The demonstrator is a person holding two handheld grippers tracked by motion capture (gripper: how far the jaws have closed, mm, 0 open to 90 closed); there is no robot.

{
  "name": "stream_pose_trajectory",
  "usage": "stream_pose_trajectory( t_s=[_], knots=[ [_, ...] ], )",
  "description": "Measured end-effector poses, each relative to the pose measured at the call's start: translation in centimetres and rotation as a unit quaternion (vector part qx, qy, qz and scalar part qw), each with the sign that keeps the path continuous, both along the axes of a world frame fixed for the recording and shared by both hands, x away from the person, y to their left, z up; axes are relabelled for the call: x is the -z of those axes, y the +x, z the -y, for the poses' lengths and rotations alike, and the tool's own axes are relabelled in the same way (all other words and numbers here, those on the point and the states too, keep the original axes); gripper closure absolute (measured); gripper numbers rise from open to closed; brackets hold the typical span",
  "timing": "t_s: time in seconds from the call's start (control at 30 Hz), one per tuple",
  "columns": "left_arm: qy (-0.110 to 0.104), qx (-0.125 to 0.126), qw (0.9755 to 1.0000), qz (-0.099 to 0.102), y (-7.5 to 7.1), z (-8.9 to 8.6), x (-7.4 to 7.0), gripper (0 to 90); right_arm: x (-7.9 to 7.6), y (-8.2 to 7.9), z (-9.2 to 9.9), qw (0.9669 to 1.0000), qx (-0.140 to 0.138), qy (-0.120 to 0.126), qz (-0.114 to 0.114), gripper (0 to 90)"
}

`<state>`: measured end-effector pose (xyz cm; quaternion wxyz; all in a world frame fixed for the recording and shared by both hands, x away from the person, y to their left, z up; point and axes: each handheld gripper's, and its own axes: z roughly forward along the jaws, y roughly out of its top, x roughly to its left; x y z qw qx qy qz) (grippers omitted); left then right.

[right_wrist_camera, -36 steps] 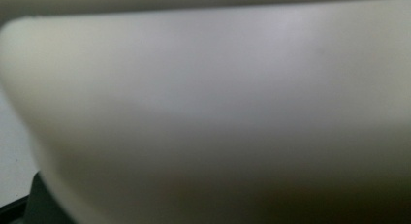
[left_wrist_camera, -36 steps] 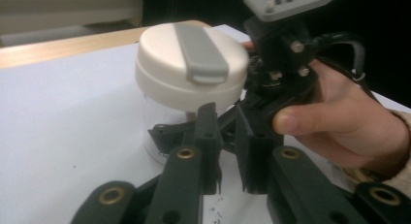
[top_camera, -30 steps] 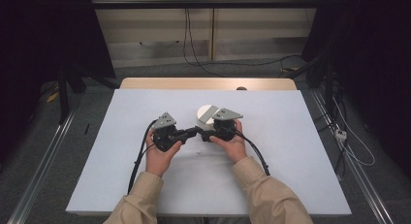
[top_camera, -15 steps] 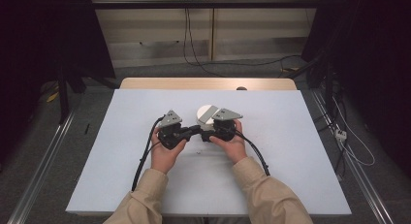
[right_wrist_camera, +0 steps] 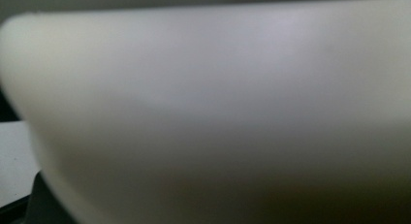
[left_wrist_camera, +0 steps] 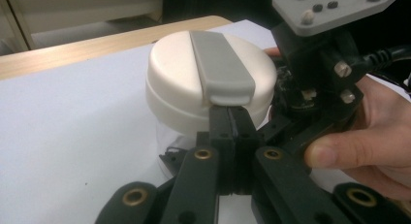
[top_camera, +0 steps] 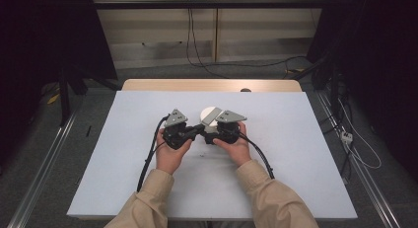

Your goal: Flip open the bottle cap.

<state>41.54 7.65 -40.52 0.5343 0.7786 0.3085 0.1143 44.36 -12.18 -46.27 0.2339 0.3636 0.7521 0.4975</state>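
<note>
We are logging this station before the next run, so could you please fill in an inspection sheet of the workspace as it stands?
Surface: white table top, bare wooden strip along its far edge.
Job's things: white jar with a lid and grey flip tab, upright on the table between the grippers; clear body below the lid.
Clutter: a small dark item at the far table edge, too small to identify.
Grippers: left gripper jaws shut, tips just under the grey tab; right gripper pressed close against the jar, jaw state not visible.
Cables: one black cable trails from each gripper toward the person.
Surroundings: dark curtains, floor rails, loose floor wires.
</note>
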Motion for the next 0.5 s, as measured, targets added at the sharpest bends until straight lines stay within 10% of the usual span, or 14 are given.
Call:
stream_pose_trajectory(
  t_s=[0.5],
  knots=[
    [0.001, 0.002, 1.0, 0.007, 0.16, 0.5, -0.92, 90.0, 0.0, 0.01, 0.0, 1.0, 0.0, 0.0, -0.001, 18.4]
  ],
)
